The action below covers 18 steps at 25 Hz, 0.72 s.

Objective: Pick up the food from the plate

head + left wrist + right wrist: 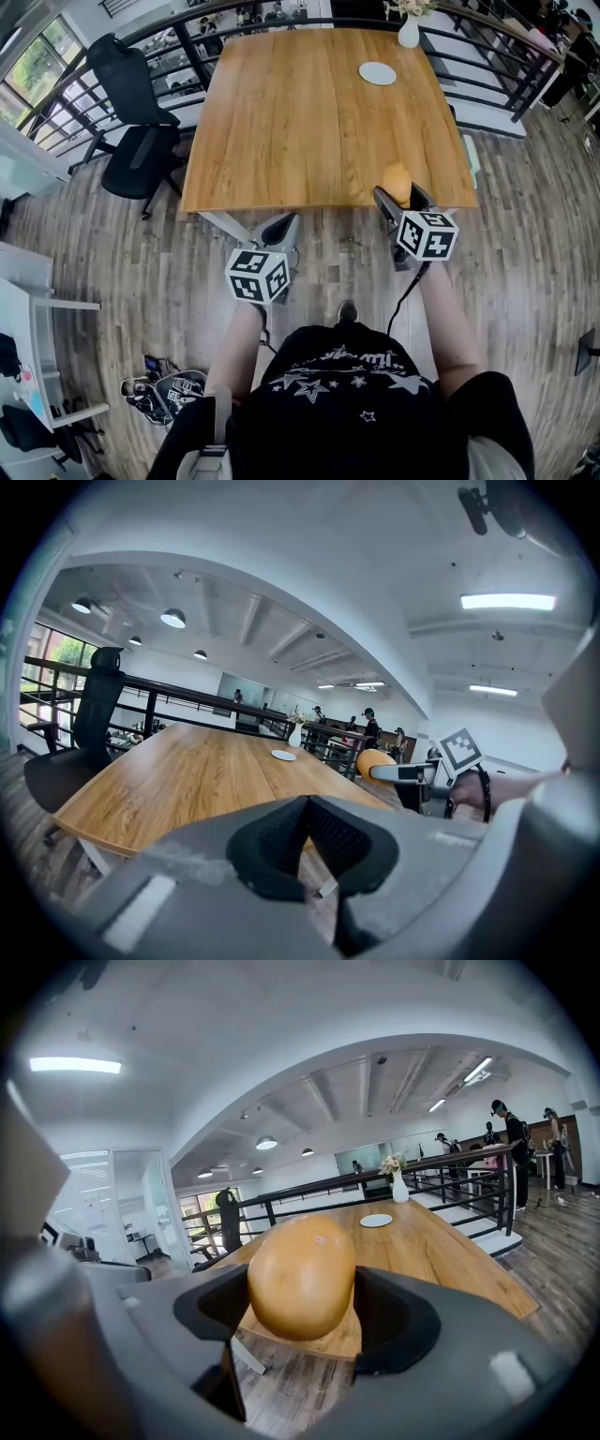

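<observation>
My right gripper (401, 193) is shut on the food (397, 181), an oval orange-brown piece like a potato, held over the near right edge of the wooden table (300, 112). In the right gripper view the food (302, 1277) fills the gap between the two black pads. The white plate (377, 73) lies bare at the table's far right, also seen small in the right gripper view (376, 1221). My left gripper (281, 228) hangs just off the table's near edge, shut, with nothing held. From the left gripper view the food (375, 761) shows at the right.
A white vase (409, 33) with flowers stands at the far right edge of the table. A black office chair (141, 122) stands to the left of the table. A dark railing (487, 66) runs behind and to the right. Wooden floor lies below me.
</observation>
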Each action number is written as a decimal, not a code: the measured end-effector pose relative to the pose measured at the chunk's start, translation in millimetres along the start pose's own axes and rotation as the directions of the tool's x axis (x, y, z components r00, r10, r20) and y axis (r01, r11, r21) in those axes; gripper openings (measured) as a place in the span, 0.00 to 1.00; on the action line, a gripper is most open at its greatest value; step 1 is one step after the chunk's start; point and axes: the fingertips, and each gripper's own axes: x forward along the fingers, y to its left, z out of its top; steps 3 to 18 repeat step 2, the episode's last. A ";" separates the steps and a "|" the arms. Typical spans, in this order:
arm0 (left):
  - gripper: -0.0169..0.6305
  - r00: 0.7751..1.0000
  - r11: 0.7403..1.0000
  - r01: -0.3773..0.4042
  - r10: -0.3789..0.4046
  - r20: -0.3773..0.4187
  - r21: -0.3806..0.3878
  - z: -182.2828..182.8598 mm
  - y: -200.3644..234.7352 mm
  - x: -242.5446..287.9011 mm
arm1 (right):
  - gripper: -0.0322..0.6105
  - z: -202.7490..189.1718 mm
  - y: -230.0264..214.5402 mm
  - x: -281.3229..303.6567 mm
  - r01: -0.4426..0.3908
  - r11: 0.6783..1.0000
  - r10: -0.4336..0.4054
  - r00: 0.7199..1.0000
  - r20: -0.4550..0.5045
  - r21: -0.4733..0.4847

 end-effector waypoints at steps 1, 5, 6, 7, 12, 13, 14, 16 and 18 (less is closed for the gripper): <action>0.03 1.000 1.000 0.003 -0.003 0.001 0.001 0.4 1.0 -4.5 | 0.59 -1.6 4.6 -2.0 0.001 1.000 -0.001 1.000 -0.001 0.001; 0.03 1.000 1.000 0.007 -0.007 0.003 0.002 0.8 1.9 -9.0 | 0.59 -3.2 9.2 -4.0 0.002 1.000 -0.002 1.000 -0.001 0.003; 0.03 1.000 1.000 0.007 -0.007 0.003 0.002 0.8 1.9 -9.0 | 0.59 -3.2 9.2 -4.0 0.002 1.000 -0.002 1.000 -0.001 0.003; 0.03 1.000 1.000 0.007 -0.007 0.003 0.002 0.8 1.9 -9.0 | 0.59 -3.2 9.2 -4.0 0.002 1.000 -0.002 1.000 -0.001 0.003; 0.03 1.000 1.000 0.007 -0.007 0.003 0.002 0.8 1.9 -9.0 | 0.59 -3.2 9.2 -4.0 0.002 1.000 -0.002 1.000 -0.001 0.003; 0.03 1.000 1.000 0.007 -0.007 0.003 0.002 0.8 1.9 -9.0 | 0.59 -3.2 9.2 -4.0 0.002 1.000 -0.002 1.000 -0.001 0.003; 0.03 1.000 1.000 0.007 -0.007 0.003 0.002 0.8 1.9 -9.0 | 0.59 -3.2 9.2 -4.0 0.002 1.000 -0.002 1.000 -0.001 0.003; 0.03 1.000 1.000 0.007 -0.007 0.003 0.002 0.8 1.9 -9.0 | 0.59 -3.2 9.2 -4.0 0.002 1.000 -0.002 1.000 -0.001 0.003; 0.03 1.000 1.000 0.007 -0.007 0.003 0.002 0.8 1.9 -9.0 | 0.59 -3.2 9.2 -4.0 0.002 1.000 -0.002 1.000 -0.001 0.003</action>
